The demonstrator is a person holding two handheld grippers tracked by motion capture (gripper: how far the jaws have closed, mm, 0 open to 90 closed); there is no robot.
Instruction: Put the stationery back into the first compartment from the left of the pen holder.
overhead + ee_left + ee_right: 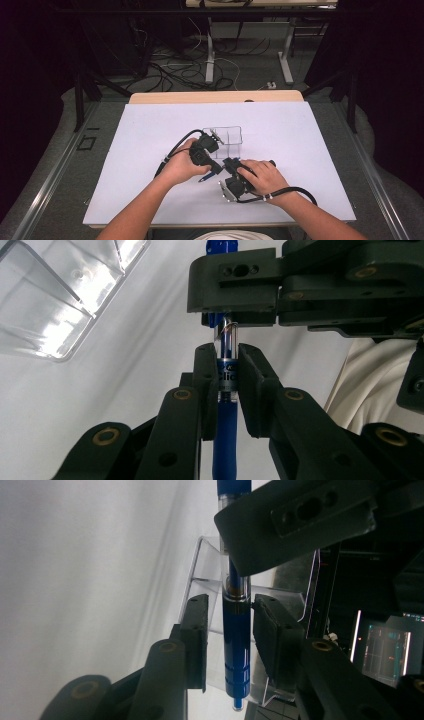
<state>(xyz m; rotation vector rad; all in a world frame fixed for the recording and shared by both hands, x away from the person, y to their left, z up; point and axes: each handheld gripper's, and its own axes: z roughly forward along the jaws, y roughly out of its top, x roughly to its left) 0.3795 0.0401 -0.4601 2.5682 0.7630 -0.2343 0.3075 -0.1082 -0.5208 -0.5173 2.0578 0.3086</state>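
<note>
Just in front of the clear box (223,135) on the white surface (300,150), the left tool (227,377) pinches the blue pen (227,375) at its barrel. The right tool (230,620) stands spread around the pen's grip end, its pads not touching.

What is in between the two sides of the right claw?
In the right gripper view, a blue pen stands between the sides of the right claw, with small gaps showing. The left claw pinches it.
</note>
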